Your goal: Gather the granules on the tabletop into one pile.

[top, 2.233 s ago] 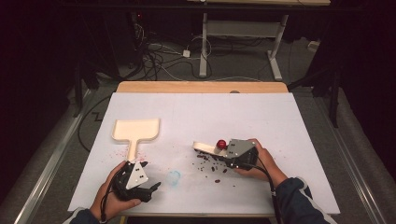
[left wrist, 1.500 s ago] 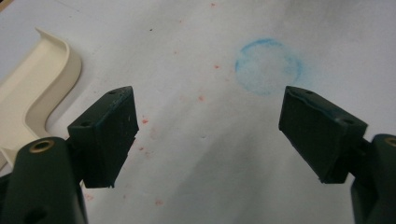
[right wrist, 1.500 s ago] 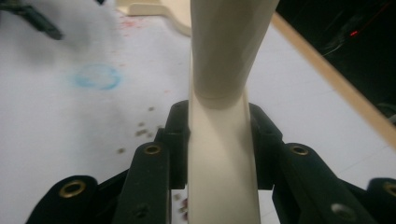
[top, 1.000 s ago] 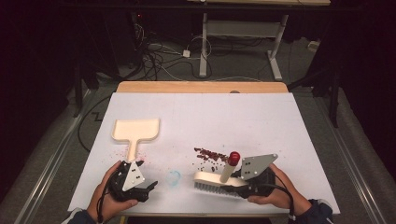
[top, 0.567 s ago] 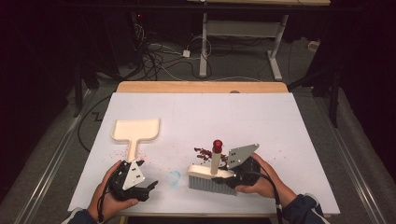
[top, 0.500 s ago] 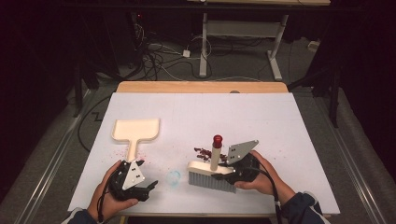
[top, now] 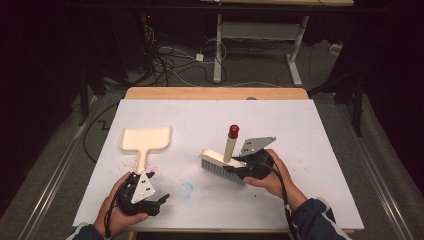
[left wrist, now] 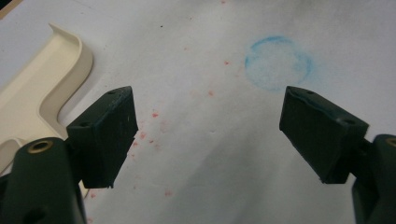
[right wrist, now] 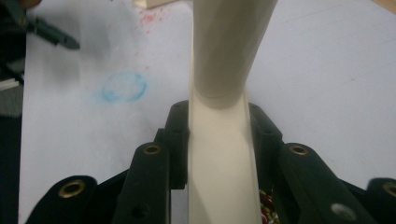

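Observation:
A cream hand brush with a red-capped handle rests bristles-down on the white sheet right of centre. My right gripper is shut on its back; in the right gripper view the jaws clamp the brush's cream spine on both sides. A few dark red crumbs show beside the brush, low between the jaws. A cream dustpan lies flat at the left, handle toward me. My left gripper rests near the front edge, open and holding nothing, just off the dustpan handle.
A blue chalk ring marks the white sheet between the two grippers. Faint red specks dot the paper by the dustpan handle. Cables and table legs lie on the dark floor beyond the wooden far edge.
My right gripper has carried the brush away from the front edge toward the table's middle, and it now covers the crumb patch seen earlier. The left gripper has stayed put.

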Motion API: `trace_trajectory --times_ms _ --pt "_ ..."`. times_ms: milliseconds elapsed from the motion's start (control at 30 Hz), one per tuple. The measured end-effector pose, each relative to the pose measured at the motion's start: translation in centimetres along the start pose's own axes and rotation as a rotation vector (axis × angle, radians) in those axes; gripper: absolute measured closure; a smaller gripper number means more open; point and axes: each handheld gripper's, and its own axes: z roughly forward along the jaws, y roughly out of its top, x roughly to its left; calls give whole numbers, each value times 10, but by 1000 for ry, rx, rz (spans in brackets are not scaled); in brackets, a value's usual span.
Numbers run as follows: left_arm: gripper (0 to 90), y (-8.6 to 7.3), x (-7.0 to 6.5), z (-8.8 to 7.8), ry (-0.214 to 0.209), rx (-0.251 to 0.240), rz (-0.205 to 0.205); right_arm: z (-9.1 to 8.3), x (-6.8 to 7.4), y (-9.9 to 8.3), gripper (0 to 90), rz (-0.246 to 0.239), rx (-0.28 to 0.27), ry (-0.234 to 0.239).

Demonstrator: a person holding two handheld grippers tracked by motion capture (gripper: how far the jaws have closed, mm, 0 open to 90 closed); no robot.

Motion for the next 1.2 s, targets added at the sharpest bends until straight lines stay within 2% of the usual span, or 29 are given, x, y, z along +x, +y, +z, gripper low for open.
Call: trace_trajectory --times_ms 67,233,367,433,500,533,633,767,833,1000,1200 --pt "183 0 0 0 1 2 1 1 3 2 676 68 -36 -22" --pt "183 1 -1 1 0 6 2 15 22 8 676 233 -141 -26" --pt "183 1 -1 2 -1 9 4 34 37 11 676 323 -192 -12" --pt "183 0 -1 1 -2 10 3 44 39 11 676 354 -193 -45" --pt "183 0 0 1 -2 9 1 52 35 6 676 403 -193 -82" --pt "183 -1 0 2 -3 9 1 54 32 4 676 426 -188 -116" --pt "183 -1 0 1 -2 10 -2 53 19 -5 673 483 -170 -179" --pt "183 -1 1 1 -1 15 0 46 6 -21 664 588 -149 -198" --pt "183 -1 0 1 2 12 0 42 3 -25 664 597 -151 -215" --pt "183 0 -1 1 3 10 1 29 1 -30 668 615 -151 -215" --pt "183 0 -1 0 2 5 1 9 2 -28 675 601 -174 -193"
